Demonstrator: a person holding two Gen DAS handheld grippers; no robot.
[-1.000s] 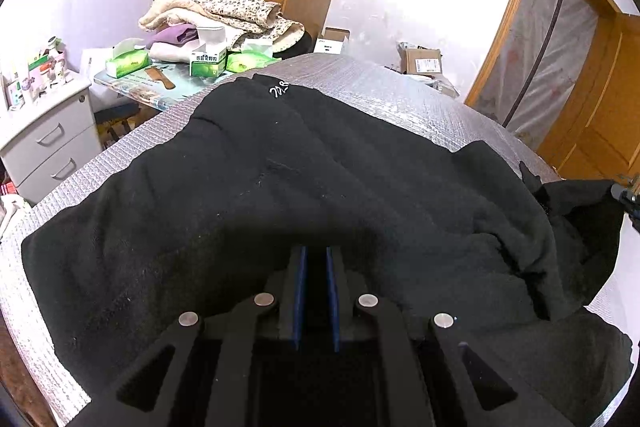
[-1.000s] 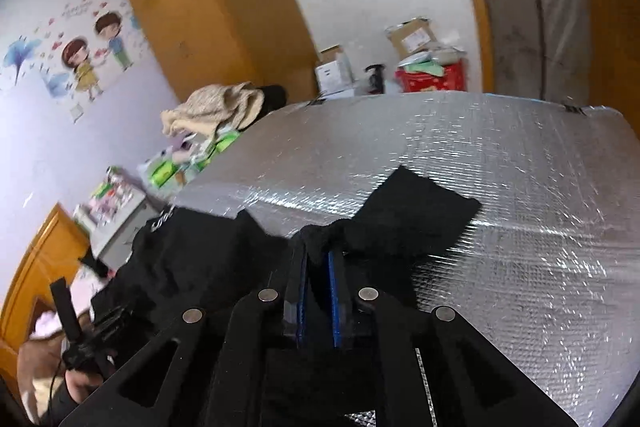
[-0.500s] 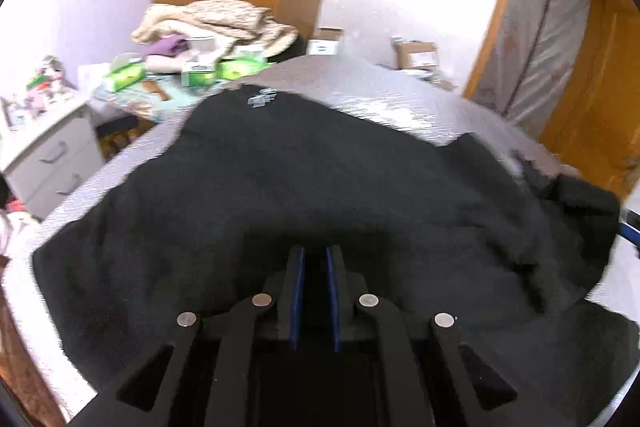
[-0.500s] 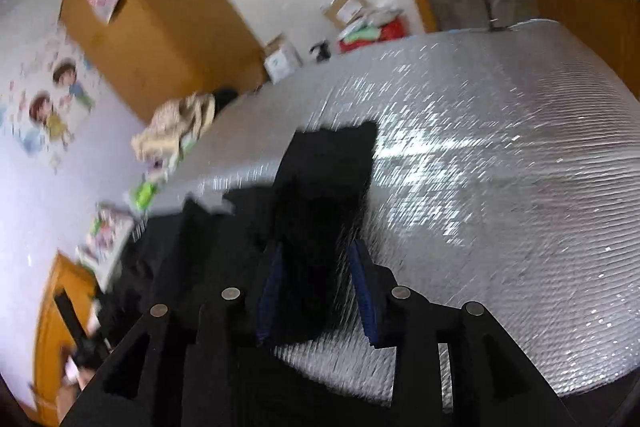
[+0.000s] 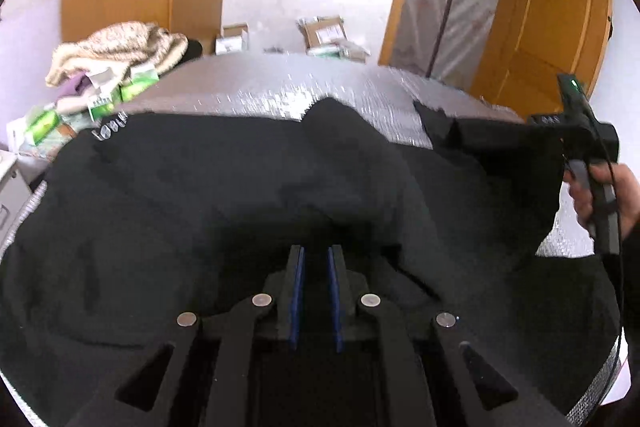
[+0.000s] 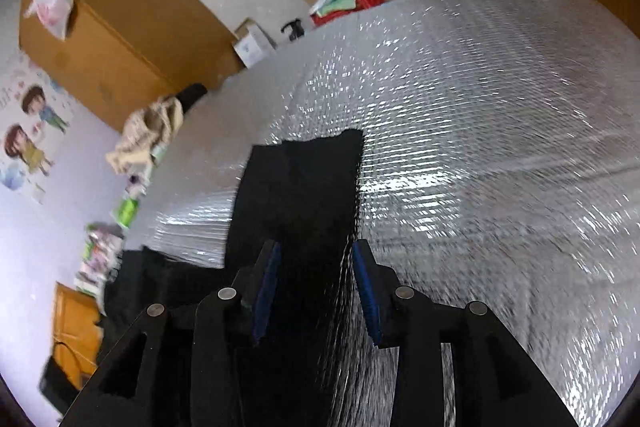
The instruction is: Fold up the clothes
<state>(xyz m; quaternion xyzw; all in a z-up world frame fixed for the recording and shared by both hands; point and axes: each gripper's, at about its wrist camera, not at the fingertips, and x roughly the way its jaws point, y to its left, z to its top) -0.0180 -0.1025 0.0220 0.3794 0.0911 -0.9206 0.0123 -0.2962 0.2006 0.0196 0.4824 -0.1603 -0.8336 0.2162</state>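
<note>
From the left wrist, the black garment (image 5: pixel 224 211) lies spread over most of the silver mat (image 5: pixel 280 87), bunched toward the right, where the person's hand (image 5: pixel 600 195) works the other tool. The left gripper (image 5: pixel 316 267) has its jaws nearly together and they have just eased apart a little; dark cloth sits at the tips, but whether it is pinched I cannot tell. From the right wrist, the right gripper (image 6: pixel 316 259) is released: a second ago it was clamped on the sleeve (image 6: pixel 304 179), and its jaws have just sprung wide, the sleeve now lying flat on the mat between them. That looks like one sleeve laid out, so the fold can move on
</note>
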